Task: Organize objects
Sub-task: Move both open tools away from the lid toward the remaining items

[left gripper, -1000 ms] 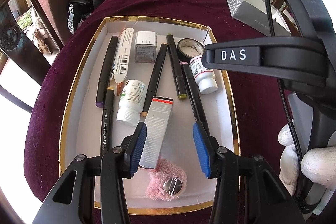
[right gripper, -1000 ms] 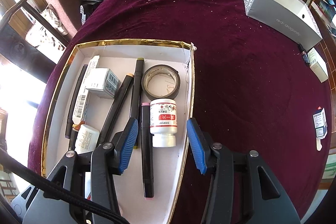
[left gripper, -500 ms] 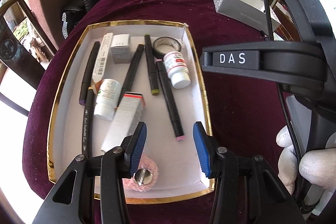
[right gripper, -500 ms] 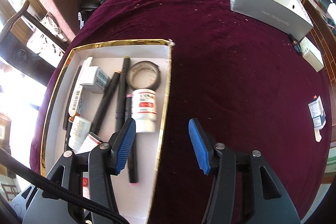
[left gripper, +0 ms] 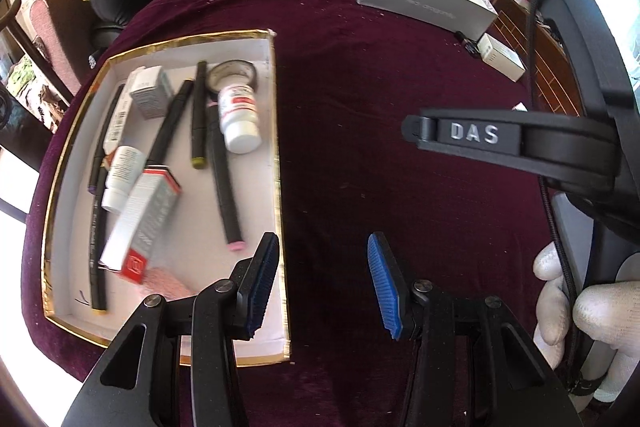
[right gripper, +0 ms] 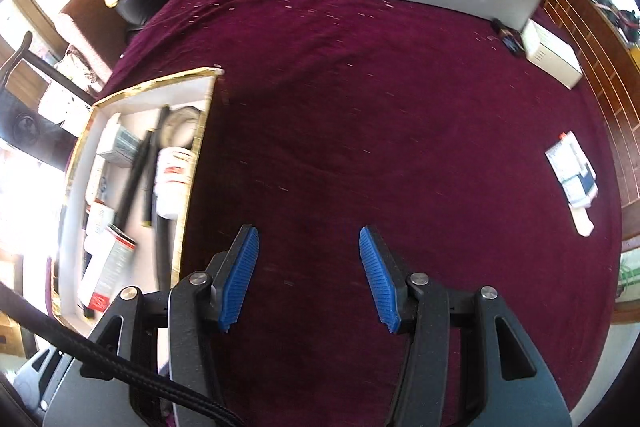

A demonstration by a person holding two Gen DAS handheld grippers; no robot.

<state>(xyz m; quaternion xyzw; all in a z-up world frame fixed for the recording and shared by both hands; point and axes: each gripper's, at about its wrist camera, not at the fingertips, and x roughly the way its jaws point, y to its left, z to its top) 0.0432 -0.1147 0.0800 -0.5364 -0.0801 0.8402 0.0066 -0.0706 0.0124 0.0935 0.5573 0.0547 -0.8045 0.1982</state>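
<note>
Hovered over bare maroon counter (right gripper: 360,147), both empty: left gripper (left gripper: 322,283) partly open beside the gold-rimmed tray (left gripper: 276,155), right gripper (right gripper: 310,277) parted wider. Lay to the right: small carton (right gripper: 572,171), long axis running away from the gripper. Nearer the right gripper, probably.
</note>
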